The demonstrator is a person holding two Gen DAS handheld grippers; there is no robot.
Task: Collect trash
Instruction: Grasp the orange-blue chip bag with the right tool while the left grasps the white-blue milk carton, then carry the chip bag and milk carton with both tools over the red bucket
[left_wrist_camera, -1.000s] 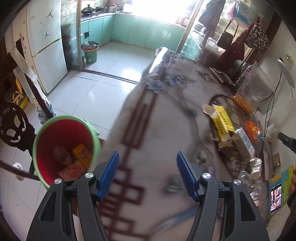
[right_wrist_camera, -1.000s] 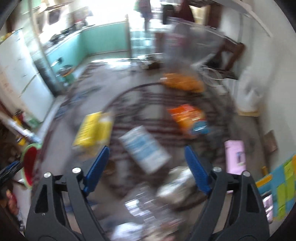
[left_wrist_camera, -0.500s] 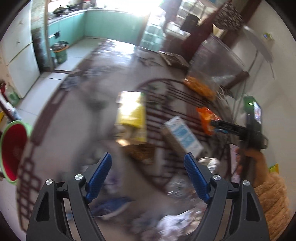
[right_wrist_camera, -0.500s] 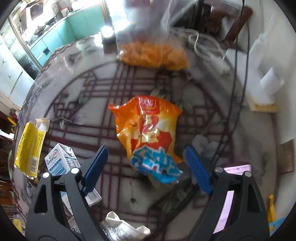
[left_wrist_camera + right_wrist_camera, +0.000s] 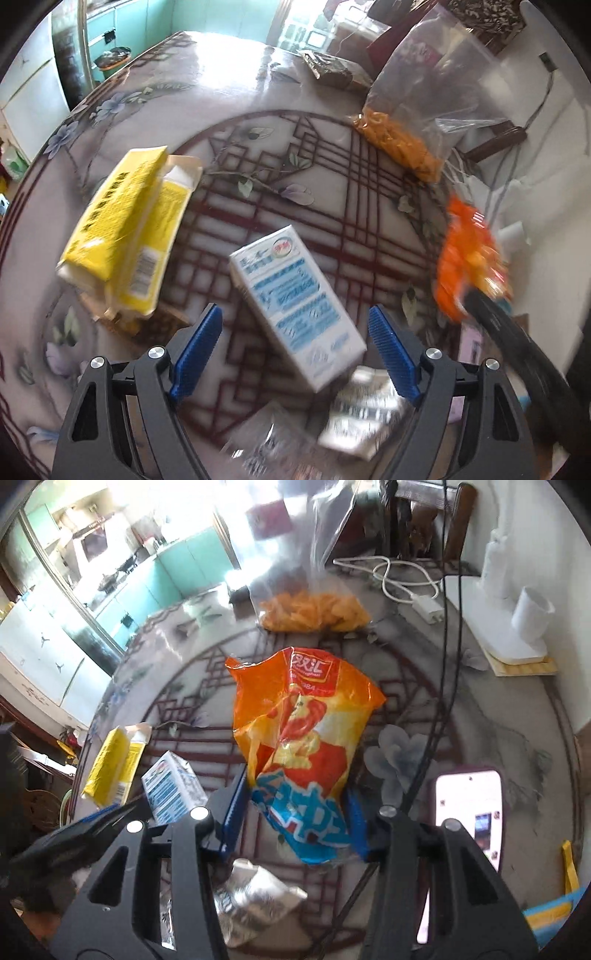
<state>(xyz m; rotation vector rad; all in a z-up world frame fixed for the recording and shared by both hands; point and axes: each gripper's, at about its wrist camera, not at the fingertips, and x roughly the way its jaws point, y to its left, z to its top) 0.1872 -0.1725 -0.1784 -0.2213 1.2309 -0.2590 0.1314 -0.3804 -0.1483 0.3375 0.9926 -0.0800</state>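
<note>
Now: right tool (image 5: 293,821) closing on orange snack bag (image 5: 299,738), formerly wide; left tool (image 5: 295,350), open, empty, shifted over milk carton (image 5: 295,306), bucket gone.

left wrist: steep, close over table (image 5: 229,92) | right wrist: same | shared: milk carton (image 5: 295,302)

The table (image 5: 229,85) is shiny, with dark red lines and flowers painted on it. A yellow box (image 5: 122,236) lies near a white and blue carton (image 5: 295,295). A clear bag (image 5: 314,611) of orange snacks sits farther back. A phone (image 5: 469,812), a silver wrapper (image 5: 255,897) and a white charger (image 5: 424,607) lie there too.
</note>
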